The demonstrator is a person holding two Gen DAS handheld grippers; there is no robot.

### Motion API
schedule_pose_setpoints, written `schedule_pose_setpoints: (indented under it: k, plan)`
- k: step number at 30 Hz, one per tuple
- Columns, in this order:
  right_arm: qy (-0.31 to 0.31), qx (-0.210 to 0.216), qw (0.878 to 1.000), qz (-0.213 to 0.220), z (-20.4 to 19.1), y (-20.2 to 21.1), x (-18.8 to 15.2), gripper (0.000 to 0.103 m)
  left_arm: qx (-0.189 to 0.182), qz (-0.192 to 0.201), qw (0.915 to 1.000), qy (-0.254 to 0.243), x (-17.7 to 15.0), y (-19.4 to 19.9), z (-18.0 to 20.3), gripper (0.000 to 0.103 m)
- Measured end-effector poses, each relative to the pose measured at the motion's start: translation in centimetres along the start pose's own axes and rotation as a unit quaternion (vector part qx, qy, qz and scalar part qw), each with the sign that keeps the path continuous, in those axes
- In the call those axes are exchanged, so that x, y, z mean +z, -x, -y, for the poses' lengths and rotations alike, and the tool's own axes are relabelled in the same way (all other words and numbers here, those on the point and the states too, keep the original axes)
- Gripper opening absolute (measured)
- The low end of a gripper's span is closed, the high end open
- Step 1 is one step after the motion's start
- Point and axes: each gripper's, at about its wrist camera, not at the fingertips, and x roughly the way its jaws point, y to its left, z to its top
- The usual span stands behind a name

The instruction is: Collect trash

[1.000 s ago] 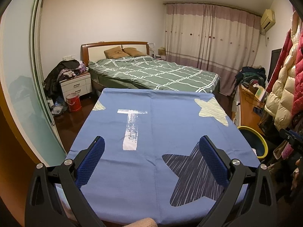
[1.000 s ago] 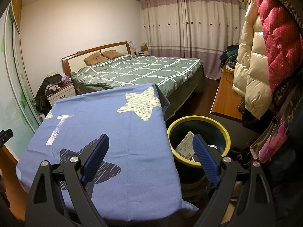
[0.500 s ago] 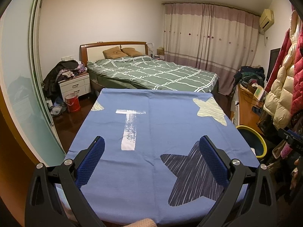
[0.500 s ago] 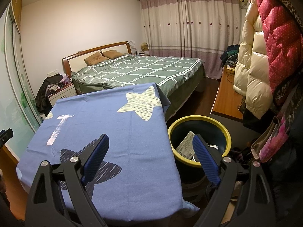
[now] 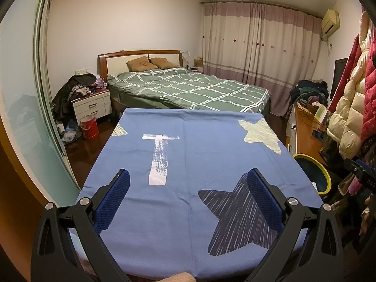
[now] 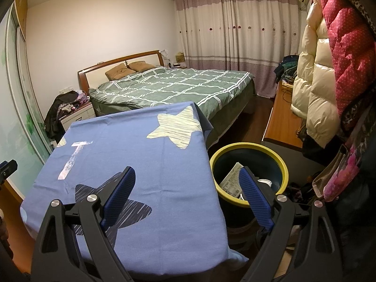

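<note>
A dark bin with a yellow rim [image 6: 279, 162] stands on the floor to the right of the table; printed paper trash [image 6: 231, 177] and something white lie inside it. The bin also shows at the right edge of the left wrist view [image 5: 323, 175]. The table is covered by a blue cloth with star prints [image 5: 188, 159], with no loose trash on it. My left gripper [image 5: 186, 185] is open and empty above the table's near end. My right gripper [image 6: 186, 178] is open and empty, over the table's right edge next to the bin.
A bed with a green checked cover [image 5: 195, 89] stands behind the table. A white nightstand [image 5: 92, 105] piled with clothes and a red bucket [image 5: 88, 127] are at the left. Puffy coats [image 6: 329, 70] hang at the right beside a wooden desk [image 6: 284, 122].
Both views have shifted only slightly; the left gripper has drifted a little back and left. Both grippers stay open and empty.
</note>
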Motion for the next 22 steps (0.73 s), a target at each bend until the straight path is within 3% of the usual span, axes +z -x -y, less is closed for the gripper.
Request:
schedule_pose_setpoints:
  k: [14,18,22]
  plan:
    - [0.01,-0.003,1.0,-0.011,-0.6,-1.3,0.4,0.085,-0.003,-0.018,0.9998,0.007,-0.1,-2.5,-0.6,0.098]
    - [0.021,0.0,1.0,-0.019,-1.1,-3.0,1.2,0.086,0.022,-0.04,0.9989,0.01,0.5,-6.2,-1.8,0.098]
    - [0.039,0.036,0.997,-0.051,-2.4,-7.8,2.5,0.088,0.031,-0.071,0.9969,0.016,0.9,-12.0,-3.4,0.098]
